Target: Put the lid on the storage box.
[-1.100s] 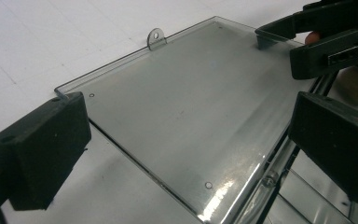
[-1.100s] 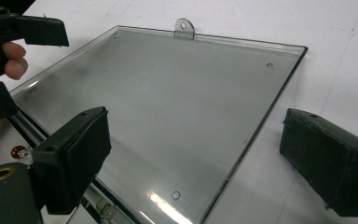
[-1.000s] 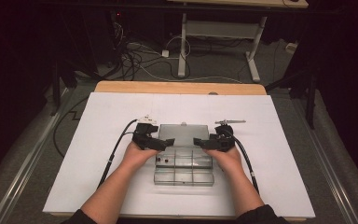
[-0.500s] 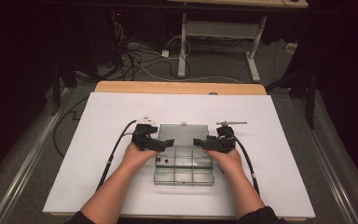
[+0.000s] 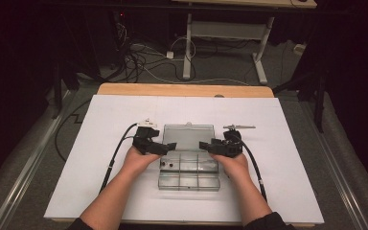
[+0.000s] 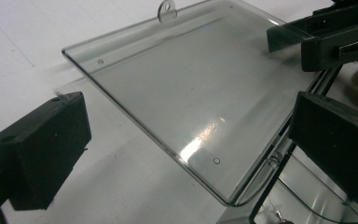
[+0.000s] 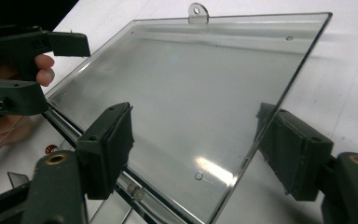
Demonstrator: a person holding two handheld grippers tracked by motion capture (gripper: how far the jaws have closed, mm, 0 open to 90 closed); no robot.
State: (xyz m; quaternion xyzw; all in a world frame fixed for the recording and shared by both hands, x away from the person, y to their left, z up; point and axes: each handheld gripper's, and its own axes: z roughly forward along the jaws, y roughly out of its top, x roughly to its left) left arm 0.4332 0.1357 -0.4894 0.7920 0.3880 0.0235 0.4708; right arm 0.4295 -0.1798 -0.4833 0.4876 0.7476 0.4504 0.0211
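A clear plastic compartment box [image 5: 189, 170] sits near the middle of the white worktop [image 5: 100, 124], slightly toward its near edge, with its flat transparent hinged lid [image 5: 189, 137] swung open and lying back toward the far edge. The lid's long axis runs left to right, so each of its short side edges faces one hand. The left gripper [image 5: 168, 146] stands wide beside the lid's left edge, not touching it. The right gripper [image 5: 203, 145] has just been closing, its jaws straddling the right edge with the pads apparently short of pressing. Both are equally near.
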